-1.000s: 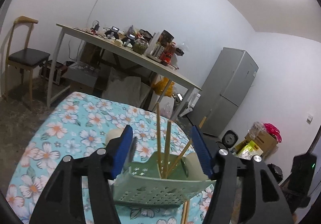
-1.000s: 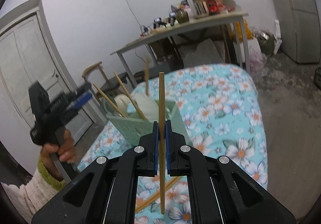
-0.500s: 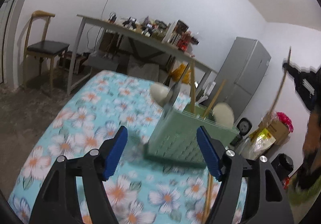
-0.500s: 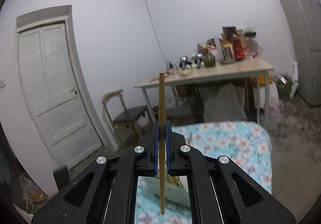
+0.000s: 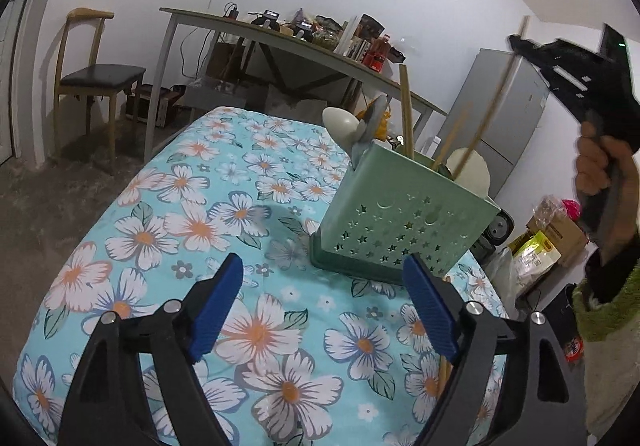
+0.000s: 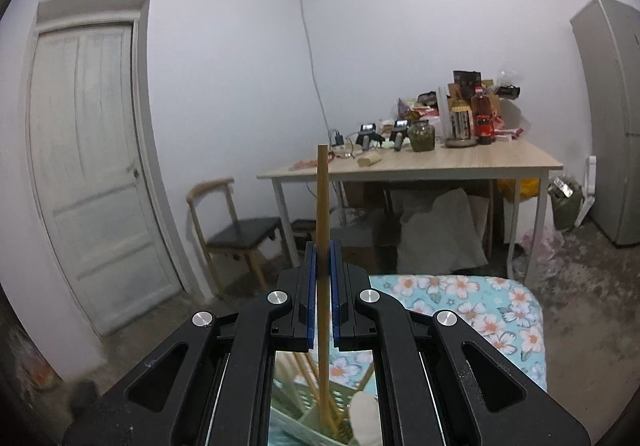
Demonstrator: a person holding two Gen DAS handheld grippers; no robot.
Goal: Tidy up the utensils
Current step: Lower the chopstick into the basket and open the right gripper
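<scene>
My right gripper [image 6: 322, 298] clamps a chopstick [image 6: 322, 206] upright, its long axis vertical, a plain pale wood stick, lower end among the utensils in the green caddy [image 5: 400, 214] on the floral counter [image 5: 168, 214]. My left gripper [image 5: 326, 310] gapes empty just short of the caddy.

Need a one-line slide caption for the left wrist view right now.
Open left gripper hovers before the green caddy on the floral cloth; right gripper lowers a chopstick into it.
</scene>
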